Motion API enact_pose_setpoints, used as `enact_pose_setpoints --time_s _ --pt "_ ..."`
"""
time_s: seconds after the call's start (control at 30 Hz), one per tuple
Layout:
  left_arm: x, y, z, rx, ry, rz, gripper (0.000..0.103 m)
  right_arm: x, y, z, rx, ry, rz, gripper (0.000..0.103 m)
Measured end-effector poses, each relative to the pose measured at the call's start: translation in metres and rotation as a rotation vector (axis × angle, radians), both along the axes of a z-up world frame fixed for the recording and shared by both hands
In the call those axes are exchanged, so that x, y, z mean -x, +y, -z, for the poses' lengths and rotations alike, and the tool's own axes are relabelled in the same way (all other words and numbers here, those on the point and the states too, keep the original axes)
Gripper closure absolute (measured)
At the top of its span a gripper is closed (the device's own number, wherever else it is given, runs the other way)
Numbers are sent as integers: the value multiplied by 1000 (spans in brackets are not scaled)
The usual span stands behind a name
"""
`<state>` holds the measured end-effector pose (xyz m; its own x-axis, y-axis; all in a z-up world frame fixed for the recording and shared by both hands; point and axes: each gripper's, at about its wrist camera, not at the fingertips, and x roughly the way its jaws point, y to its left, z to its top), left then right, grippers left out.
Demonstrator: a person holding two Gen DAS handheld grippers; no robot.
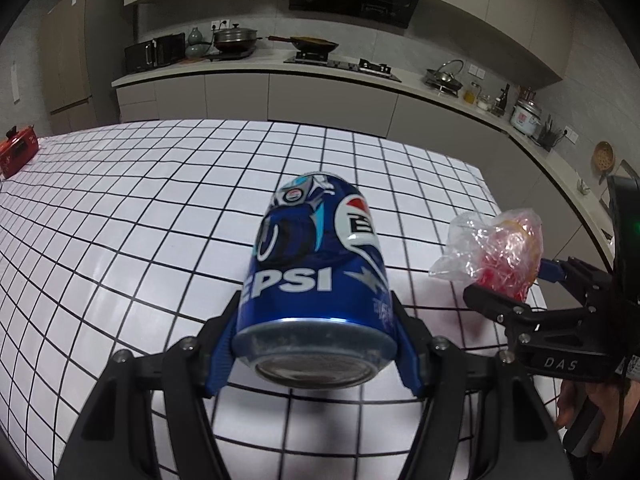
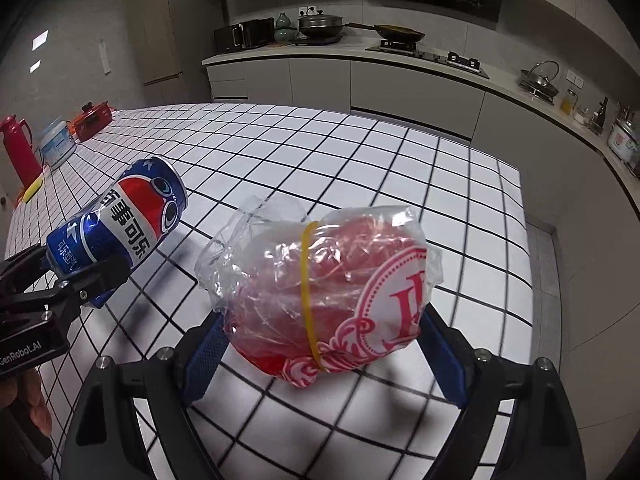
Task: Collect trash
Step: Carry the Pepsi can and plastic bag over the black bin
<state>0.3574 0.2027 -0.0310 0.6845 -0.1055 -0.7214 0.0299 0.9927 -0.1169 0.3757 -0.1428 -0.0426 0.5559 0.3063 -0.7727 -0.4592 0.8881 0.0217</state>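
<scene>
Materials check
Glossy metal can (image 1: 316, 264), dusty base; crinkled clear plastic bag (image 2: 320, 280); matt gridded tablecloth (image 1: 160, 208).

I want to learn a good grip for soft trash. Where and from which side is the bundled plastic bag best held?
Around its thick middle, just as the right claw holds it now: the plastic bag is a soft crumpled bundle bound by a yellow rubber band, so pads pressing its two broad sides probably hold better than pinching the loose clear end.

The left gripper (image 1: 316, 344) is pointing steeply downward, its blue pads (image 1: 222, 354) clamping the load between them. The right gripper (image 2: 324, 344) is angling down likewise, jaws set wider and pressing on theirs. A hand (image 1: 576, 404), probably the right, is gripping its handle.
</scene>
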Motion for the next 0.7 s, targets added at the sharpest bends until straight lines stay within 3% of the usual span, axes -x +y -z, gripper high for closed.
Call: enact_pose_setpoints --time_s 0.7 --pt "61 -105 -22 -2 -46 101 36 63 -135 -26 -29 -39 86 13"
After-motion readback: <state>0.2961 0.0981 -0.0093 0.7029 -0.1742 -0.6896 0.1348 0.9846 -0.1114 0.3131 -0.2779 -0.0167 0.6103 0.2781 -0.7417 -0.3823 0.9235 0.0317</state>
